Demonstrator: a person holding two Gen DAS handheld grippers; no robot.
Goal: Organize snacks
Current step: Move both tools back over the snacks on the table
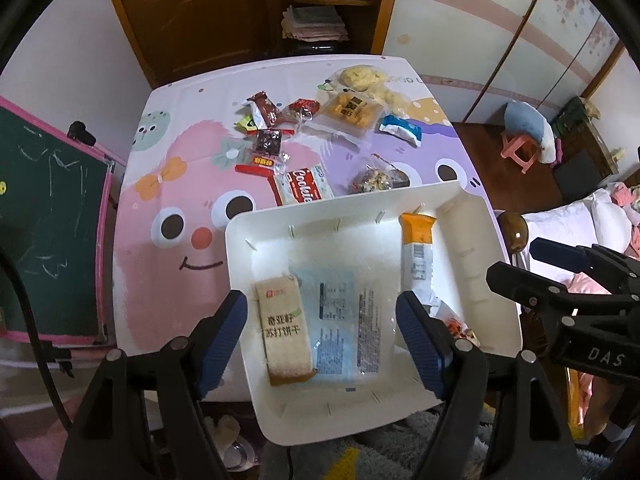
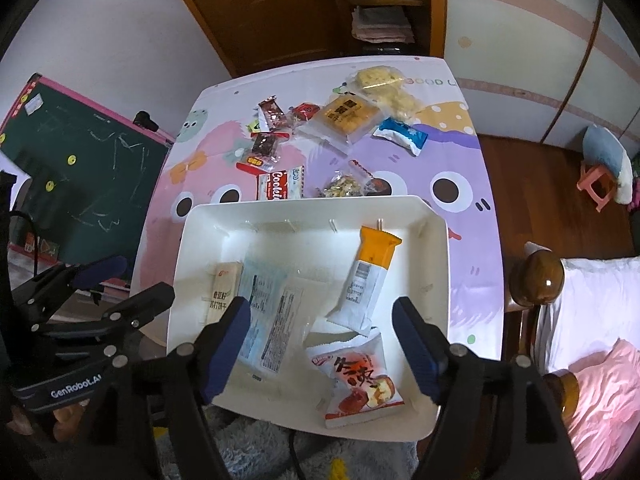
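Note:
A white tray [image 1: 472,280] [image 2: 436,280] sits at the table's near edge. In it lie a beige cracker pack [image 1: 285,332] [image 2: 222,288], a clear blue-printed packet [image 1: 344,320] [image 2: 272,320], an orange-and-white bar [image 1: 418,248] [image 2: 368,276] and a red-and-white pack [image 2: 356,380]. Several loose snacks lie beyond on the cartoon tablecloth, among them a red Cookie pack [image 1: 302,188] [image 2: 280,182] and a blue wrapper [image 1: 402,128] [image 2: 402,134]. My left gripper [image 1: 322,340] is open and empty above the tray's left half. My right gripper [image 2: 320,350] is open and empty above its right half.
A green chalkboard [image 1: 48,224] [image 2: 88,176] stands left of the table. A bed with a brown post [image 2: 536,280] is at the right. A wooden cabinet [image 1: 240,8] stands behind the table. A pink stool [image 2: 596,184] is on the floor at far right.

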